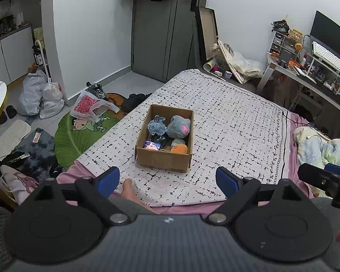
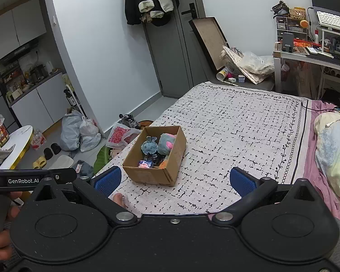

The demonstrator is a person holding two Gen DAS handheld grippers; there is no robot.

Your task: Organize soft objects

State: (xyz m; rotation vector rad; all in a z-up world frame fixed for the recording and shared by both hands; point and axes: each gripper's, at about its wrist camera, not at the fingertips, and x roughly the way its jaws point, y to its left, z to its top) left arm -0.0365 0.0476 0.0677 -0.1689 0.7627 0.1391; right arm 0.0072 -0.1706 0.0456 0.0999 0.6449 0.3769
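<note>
A cardboard box [image 1: 163, 158] stands on the white patterned blanket [image 1: 226, 117] of the bed. In it lie a blue plush bunny [image 1: 156, 125], a grey plush with a pink patch [image 1: 178, 125], an orange plush [image 1: 179, 149] and a small dark toy with a pink spot [image 1: 152, 145]. My left gripper [image 1: 167, 179] is open and empty, held back from the box's near side. My right gripper [image 2: 174, 180] is open and empty, just short of the box [image 2: 151, 175], and part of it also shows at the right edge of the left wrist view [image 1: 324, 179]. The same plush toys [image 2: 158, 146] show in the right wrist view.
A crumpled pastel quilt [image 1: 321, 147] lies on the bed's right side. A cluttered desk [image 1: 306, 72] stands beyond it. Bags [image 1: 40, 97], a green leaf mat [image 1: 79, 136] and shoes cover the floor left of the bed. A grey door [image 1: 161, 29] is at the back.
</note>
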